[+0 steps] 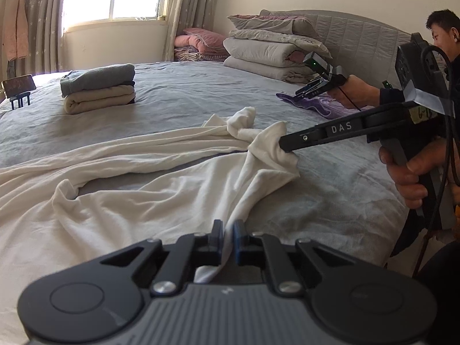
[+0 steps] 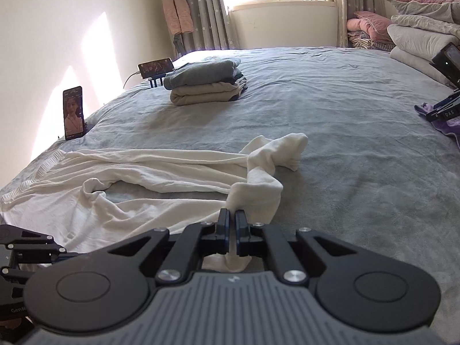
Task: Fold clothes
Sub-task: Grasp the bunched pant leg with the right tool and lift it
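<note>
A white long garment [image 1: 115,178] lies crumpled across the grey bed [image 1: 187,97]; it also shows in the right wrist view [image 2: 143,172]. My left gripper [image 1: 228,230] is shut on a fold of the white garment at its near edge. My right gripper [image 2: 233,224] is shut on another bunched part of the white garment. In the left wrist view the right gripper [image 1: 284,146] reaches in from the right and pinches the cloth a little above the bed.
A stack of folded clothes [image 1: 99,87] sits at the far left of the bed, also in the right wrist view [image 2: 205,86]. Piled quilts [image 1: 273,49] lie by the headboard. Another person [image 1: 442,37] works a purple garment [image 1: 316,103] with other grippers. Two phones [image 2: 73,112] stand at the bed's edge.
</note>
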The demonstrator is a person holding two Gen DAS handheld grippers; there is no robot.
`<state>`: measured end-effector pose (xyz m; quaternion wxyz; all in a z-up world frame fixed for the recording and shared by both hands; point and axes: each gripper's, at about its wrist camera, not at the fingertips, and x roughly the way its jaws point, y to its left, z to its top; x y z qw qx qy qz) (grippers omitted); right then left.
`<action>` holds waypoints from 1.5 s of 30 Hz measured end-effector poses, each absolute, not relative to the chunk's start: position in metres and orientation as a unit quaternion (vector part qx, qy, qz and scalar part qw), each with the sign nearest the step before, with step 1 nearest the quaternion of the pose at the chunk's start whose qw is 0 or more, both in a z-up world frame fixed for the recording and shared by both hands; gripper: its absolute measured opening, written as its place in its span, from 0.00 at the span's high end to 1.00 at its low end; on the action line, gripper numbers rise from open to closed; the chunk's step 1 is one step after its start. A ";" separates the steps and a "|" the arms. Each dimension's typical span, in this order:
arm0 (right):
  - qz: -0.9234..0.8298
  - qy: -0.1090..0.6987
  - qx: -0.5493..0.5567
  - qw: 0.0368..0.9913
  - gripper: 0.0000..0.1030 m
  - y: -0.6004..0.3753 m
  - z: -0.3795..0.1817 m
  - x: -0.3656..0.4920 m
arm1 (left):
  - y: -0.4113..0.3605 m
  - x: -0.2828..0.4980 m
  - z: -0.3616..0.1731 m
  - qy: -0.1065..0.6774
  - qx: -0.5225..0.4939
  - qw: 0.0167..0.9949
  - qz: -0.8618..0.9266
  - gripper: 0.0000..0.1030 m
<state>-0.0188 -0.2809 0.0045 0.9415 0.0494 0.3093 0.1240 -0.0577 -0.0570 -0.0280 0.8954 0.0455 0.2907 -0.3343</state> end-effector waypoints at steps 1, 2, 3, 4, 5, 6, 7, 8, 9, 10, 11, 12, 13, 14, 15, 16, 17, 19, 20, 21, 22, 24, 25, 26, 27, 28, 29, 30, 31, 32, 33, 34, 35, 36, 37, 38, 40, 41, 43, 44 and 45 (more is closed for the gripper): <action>0.136 0.311 0.042 0.940 0.96 -0.274 0.004 -0.019 | -0.056 -0.057 -0.028 0.292 0.043 0.895 -0.334 0.92; 0.148 0.313 0.034 0.938 0.96 -0.267 0.004 -0.019 | -0.056 -0.056 -0.028 0.294 0.040 0.895 -0.334 0.92; 0.159 0.318 0.024 0.934 0.96 -0.260 0.003 -0.019 | -0.055 -0.055 -0.028 0.296 0.038 0.894 -0.334 0.92; 0.171 0.324 0.015 0.930 0.96 -0.253 0.001 -0.020 | -0.055 -0.054 -0.028 0.299 0.035 0.894 -0.333 0.92; 0.182 0.332 0.006 0.926 0.97 -0.247 -0.001 -0.019 | -0.055 -0.053 -0.029 0.300 0.033 0.893 -0.333 0.92; 0.195 0.343 0.000 0.919 0.97 -0.242 -0.003 -0.018 | -0.054 -0.053 -0.029 0.302 0.032 0.893 -0.333 0.92; 0.212 0.359 -0.006 0.909 0.97 -0.237 -0.006 -0.016 | -0.054 -0.052 -0.030 0.302 0.031 0.893 -0.333 0.92; 0.223 0.374 -0.010 0.900 0.97 -0.233 -0.008 -0.014 | -0.054 -0.051 -0.031 0.302 0.031 0.892 -0.333 0.92; 0.235 0.394 -0.013 0.889 0.94 -0.229 -0.010 -0.012 | -0.054 -0.050 -0.031 0.302 0.031 0.893 -0.333 0.92; 0.240 0.396 -0.017 0.886 0.86 -0.226 -0.010 -0.011 | -0.054 -0.049 -0.032 0.302 0.031 0.892 -0.334 0.92; 0.245 0.399 -0.020 0.883 0.86 -0.224 -0.010 -0.011 | -0.053 -0.047 -0.032 0.302 0.030 0.892 -0.335 0.92; 0.246 0.397 -0.021 0.884 0.85 -0.225 -0.009 -0.011 | -0.052 -0.046 -0.033 0.301 0.028 0.892 -0.335 0.92; 0.247 0.396 -0.017 0.884 0.83 -0.228 -0.008 -0.011 | -0.051 -0.045 -0.033 0.300 0.026 0.893 -0.335 0.92; 0.246 0.395 -0.009 0.885 0.80 -0.232 -0.007 -0.012 | -0.049 -0.045 -0.033 0.300 0.022 0.893 -0.334 0.91; 0.239 0.393 -0.001 0.888 0.70 -0.237 -0.006 -0.013 | -0.047 -0.044 -0.033 0.300 0.016 0.893 -0.334 0.90; 0.233 0.391 0.007 0.891 0.60 -0.242 -0.004 -0.013 | -0.045 -0.044 -0.033 0.301 0.010 0.893 -0.334 0.90; 0.226 0.386 0.010 0.894 0.58 -0.246 -0.002 -0.014 | -0.044 -0.043 -0.032 0.302 0.005 0.893 -0.334 0.90; 0.211 0.372 0.022 0.904 0.59 -0.253 0.003 -0.015 | -0.043 -0.042 -0.032 0.305 -0.003 0.892 -0.334 0.90; 0.202 0.366 0.033 0.908 0.59 -0.258 0.005 -0.014 | -0.043 -0.043 -0.032 0.305 -0.004 0.892 -0.334 0.90; 0.196 0.362 0.048 0.910 0.59 -0.264 0.006 -0.012 | -0.044 -0.043 -0.031 0.303 -0.004 0.892 -0.336 0.90; 0.189 0.357 0.067 0.912 0.59 -0.270 0.007 -0.010 | -0.045 -0.044 -0.031 0.302 -0.003 0.892 -0.337 0.90; 0.167 0.351 0.101 0.916 0.59 -0.282 0.008 -0.006 | -0.047 -0.045 -0.031 0.298 -0.003 0.891 -0.341 0.90; 0.155 0.348 0.117 0.917 0.59 -0.288 0.008 -0.003 | -0.048 -0.045 -0.031 0.296 -0.003 0.891 -0.343 0.90; 0.143 0.346 0.133 0.918 0.59 -0.294 0.007 -0.001 | -0.049 -0.045 -0.030 0.295 -0.003 0.891 -0.346 0.90; 0.128 0.347 0.143 0.918 0.59 -0.298 0.006 0.002 | -0.050 -0.045 -0.031 0.294 -0.003 0.890 -0.348 0.90; 0.116 0.349 0.153 0.917 0.59 -0.301 0.004 0.005 | -0.052 -0.045 -0.031 0.293 -0.003 0.889 -0.352 0.90; 0.105 0.352 0.163 0.916 0.59 -0.305 0.002 0.008 | -0.054 -0.045 -0.032 0.292 -0.002 0.888 -0.355 0.89; 0.101 0.354 0.177 0.913 0.59 -0.306 0.000 0.012 | -0.057 -0.044 -0.033 0.294 -0.001 0.886 -0.357 0.89; 0.097 0.356 0.192 0.909 0.59 -0.308 -0.002 0.015 | -0.060 -0.042 -0.034 0.295 0.000 0.885 -0.360 0.88; 0.094 0.359 0.206 0.905 0.59 -0.308 -0.004 0.019 | -0.063 -0.041 -0.035 0.296 0.002 0.884 -0.362 0.86; 0.091 0.365 0.216 0.901 0.60 -0.306 -0.006 0.023 | -0.065 -0.040 -0.036 0.297 0.003 0.883 -0.364 0.85; 0.086 0.369 0.219 0.899 0.60 -0.304 -0.008 0.027 | -0.069 -0.038 -0.036 0.297 0.005 0.882 -0.365 0.84; 0.080 0.370 0.220 0.899 0.60 -0.301 -0.010 0.029 | -0.072 -0.037 -0.037 0.298 0.007 0.881 -0.367 0.83; 0.077 0.373 0.217 0.899 0.65 -0.299 -0.012 0.032 | -0.076 -0.036 -0.037 0.298 0.008 0.881 -0.368 0.82; 0.073 0.375 0.214 0.899 0.78 -0.296 -0.014 0.035 | -0.078 -0.035 -0.038 0.298 0.009 0.880 -0.369 0.82; 0.071 0.374 0.210 0.901 0.83 -0.295 -0.015 0.035 | -0.080 -0.035 -0.038 0.298 0.013 0.880 -0.370 0.82; 0.066 0.366 0.202 0.906 0.91 -0.296 -0.013 0.032 | -0.084 -0.034 -0.039 0.296 0.020 0.880 -0.370 0.82; 0.062 0.359 0.198 0.910 0.92 -0.298 -0.011 0.029 | -0.085 -0.034 -0.039 0.295 0.025 0.880 -0.370 0.83; 0.050 0.344 0.189 0.918 0.93 -0.304 -0.006 0.023 | -0.085 -0.035 -0.038 0.292 0.034 0.881 -0.371 0.95; 0.040 0.337 0.181 0.923 0.93 -0.309 -0.003 0.019 | -0.084 -0.036 -0.038 0.291 0.036 0.881 -0.371 0.97; 0.030 0.330 0.174 0.927 0.95 -0.314 -0.001 0.015 | -0.083 -0.036 -0.038 0.289 0.034 0.881 -0.373 0.97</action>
